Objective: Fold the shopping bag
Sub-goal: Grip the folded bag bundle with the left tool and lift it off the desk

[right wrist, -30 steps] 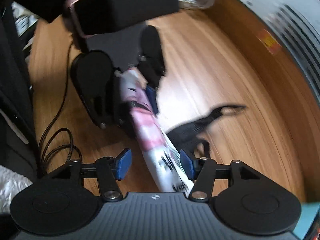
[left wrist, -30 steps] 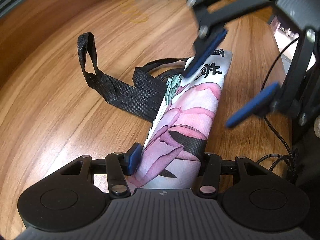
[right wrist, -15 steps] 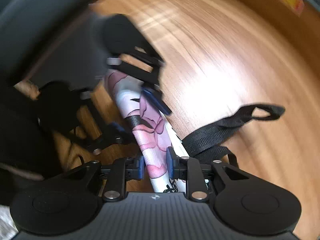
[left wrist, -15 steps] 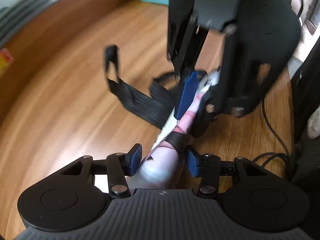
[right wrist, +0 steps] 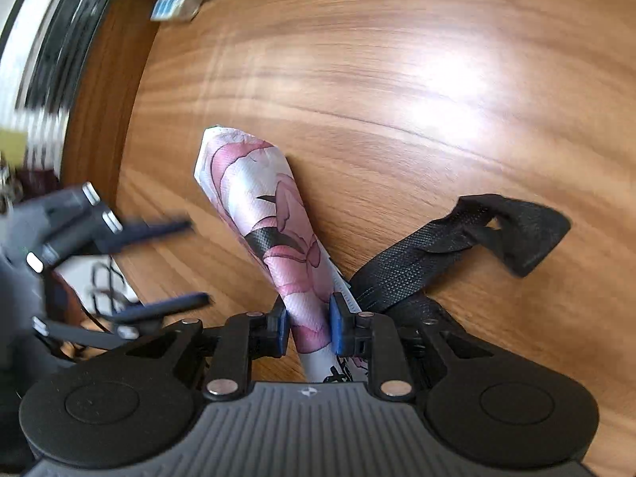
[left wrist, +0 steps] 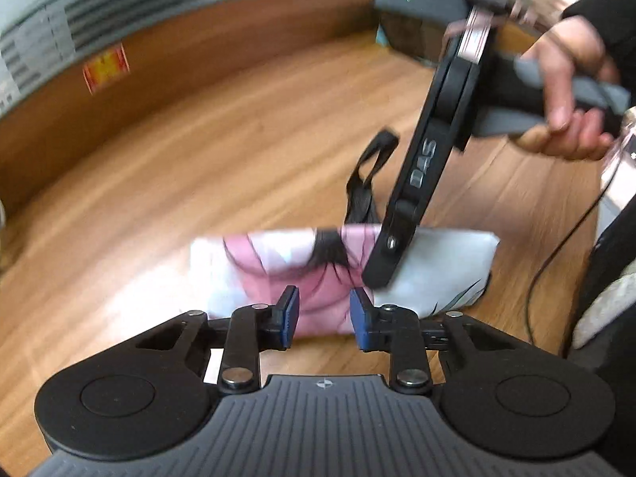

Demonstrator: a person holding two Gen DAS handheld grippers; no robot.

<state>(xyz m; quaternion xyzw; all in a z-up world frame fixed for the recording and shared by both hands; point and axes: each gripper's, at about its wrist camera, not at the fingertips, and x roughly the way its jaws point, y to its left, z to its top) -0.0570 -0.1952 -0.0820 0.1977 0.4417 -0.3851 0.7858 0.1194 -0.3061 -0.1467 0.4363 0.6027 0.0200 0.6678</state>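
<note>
Shopping bag (right wrist: 274,238) is lying on the wooden table (right wrist: 397,79) already folded into a narrow strip, black handles (right wrist: 469,238) trailing loose. Right gripper (right wrist: 306,326) is pinching one end; left gripper (left wrist: 324,314), just narrowed, isn't gripping it, so end-to-end folding is looking undone.

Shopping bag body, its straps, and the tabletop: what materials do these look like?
Shopping bag: likely non-woven fabric, matte, with a fine dimpled texture under the pink floral print. Straps: black woven webbing; the coarse weave shows. Table: wood or wood-look laminate, semi-gloss, with grain lines and a bright glare patch; I cannot tell which.
</note>
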